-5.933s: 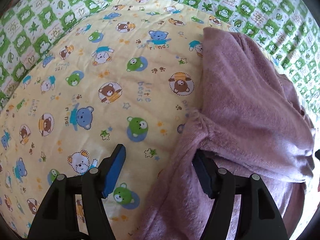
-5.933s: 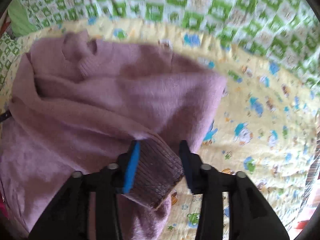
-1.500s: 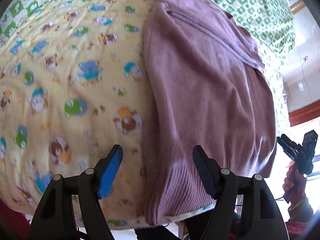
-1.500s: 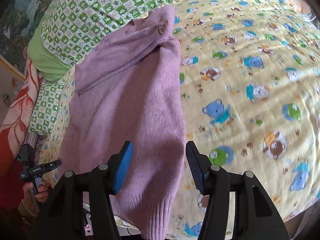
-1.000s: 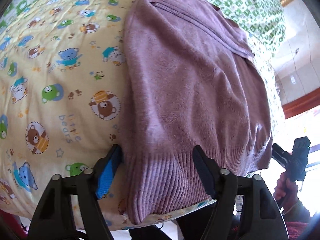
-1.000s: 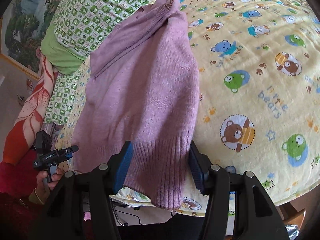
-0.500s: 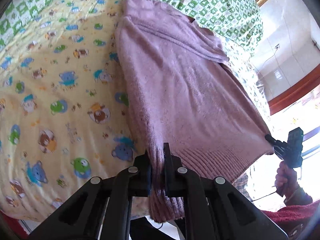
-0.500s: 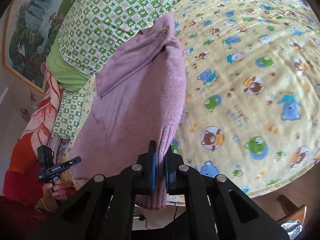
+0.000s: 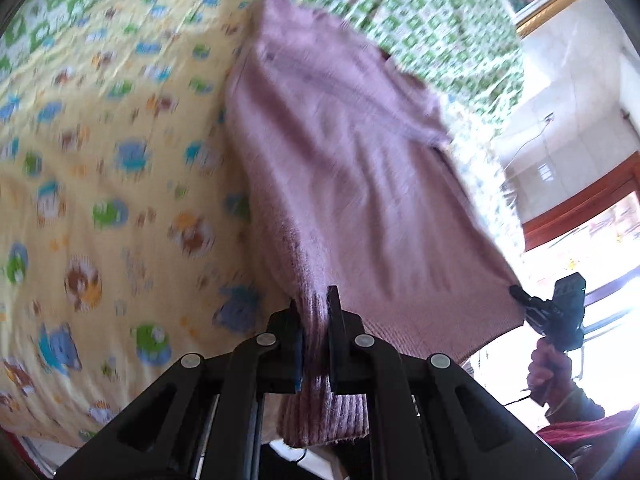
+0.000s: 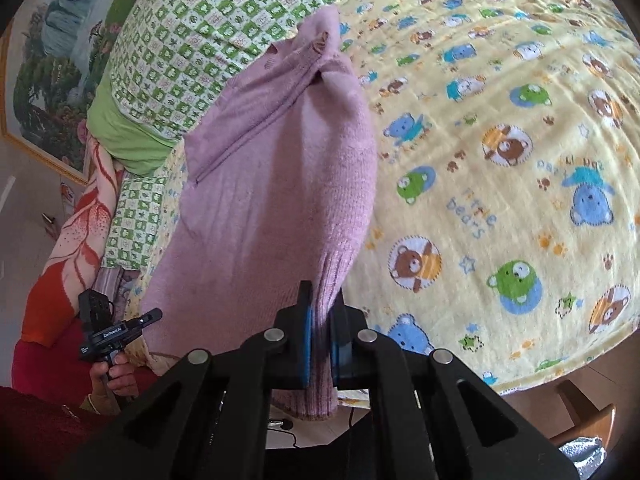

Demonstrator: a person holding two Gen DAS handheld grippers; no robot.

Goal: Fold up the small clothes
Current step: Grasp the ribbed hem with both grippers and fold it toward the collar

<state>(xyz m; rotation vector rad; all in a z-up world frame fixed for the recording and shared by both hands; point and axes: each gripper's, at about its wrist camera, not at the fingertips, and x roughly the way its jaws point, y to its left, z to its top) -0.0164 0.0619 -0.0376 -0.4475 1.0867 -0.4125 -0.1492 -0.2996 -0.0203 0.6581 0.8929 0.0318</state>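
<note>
A mauve knitted sweater [image 9: 344, 168] lies stretched along the bed, its neck end far from me. My left gripper [image 9: 316, 320] is shut on one corner of its ribbed hem and holds it lifted off the quilt. My right gripper [image 10: 322, 312] is shut on the other hem corner of the sweater [image 10: 276, 184] and also holds it raised. Each view shows the other gripper at the far hem corner: the right one in the left wrist view [image 9: 520, 296], the left one in the right wrist view [image 10: 154, 314].
The bed has a yellow bear-print quilt [image 10: 500, 168] [image 9: 100, 184]. A green checked blanket [image 10: 192, 40] and a green pillow [image 10: 120, 128] lie at the far end. The bed's near edge is just below my grippers. A wooden chair [image 10: 584, 416] stands at lower right.
Both grippers closed on the sweater's hem corners about half a second ago. Since then they have lifted the hem a little, and the left view has swung and is blurred.
</note>
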